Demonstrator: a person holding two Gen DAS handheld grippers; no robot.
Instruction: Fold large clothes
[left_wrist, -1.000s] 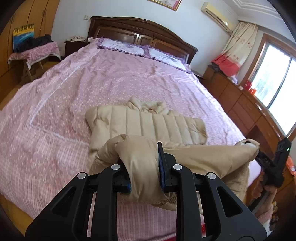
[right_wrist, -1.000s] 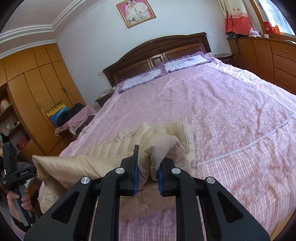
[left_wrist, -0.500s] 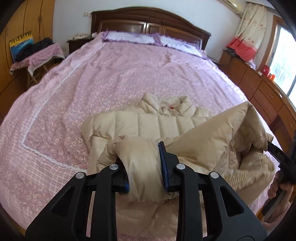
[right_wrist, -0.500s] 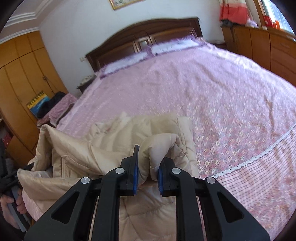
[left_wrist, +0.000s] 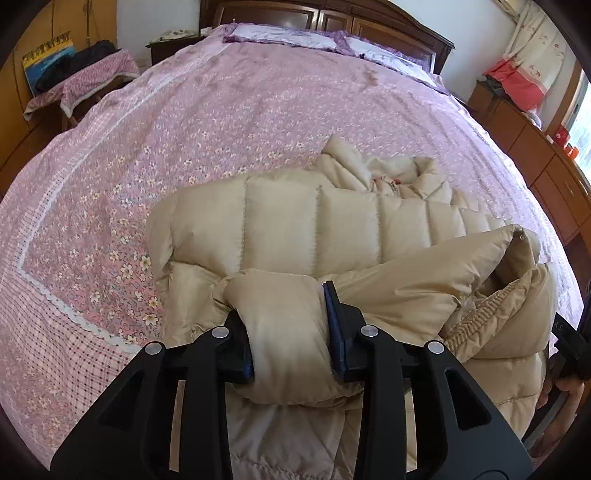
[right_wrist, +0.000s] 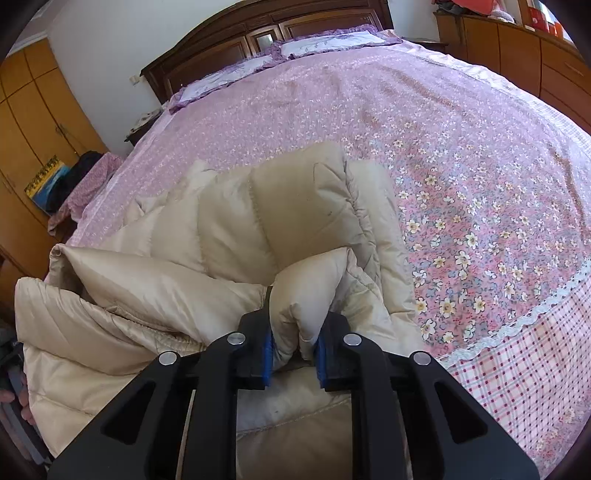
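A: Beige quilted nylon — the jacket (left_wrist: 310, 225) lies on the pink floral bedspread (left_wrist: 229, 110), at about 5 o'clock of the bed in the left wrist view and about 8 o'clock in the right wrist view. Its collar points toward the headboard (right_wrist: 258, 22).

B: And the left gripper (left_wrist: 291, 332)?

A: At 6 o'clock of its own view. A thick padded fold fills the gap between its fingers (left_wrist: 334, 325); the jaws have just been widening, yet the pads press the fabric on both sides.

B: The right gripper (right_wrist: 293, 343)?

A: Nearly closed — its blue pads (right_wrist: 266, 350) pinch a narrow fold of the jacket. The lifted hem runs between the two grippers, over the quilted body below.

B: Anything at the margins?

A: A hand (left_wrist: 565, 387) on the right gripper's handle, at 4 o'clock in the left wrist view.
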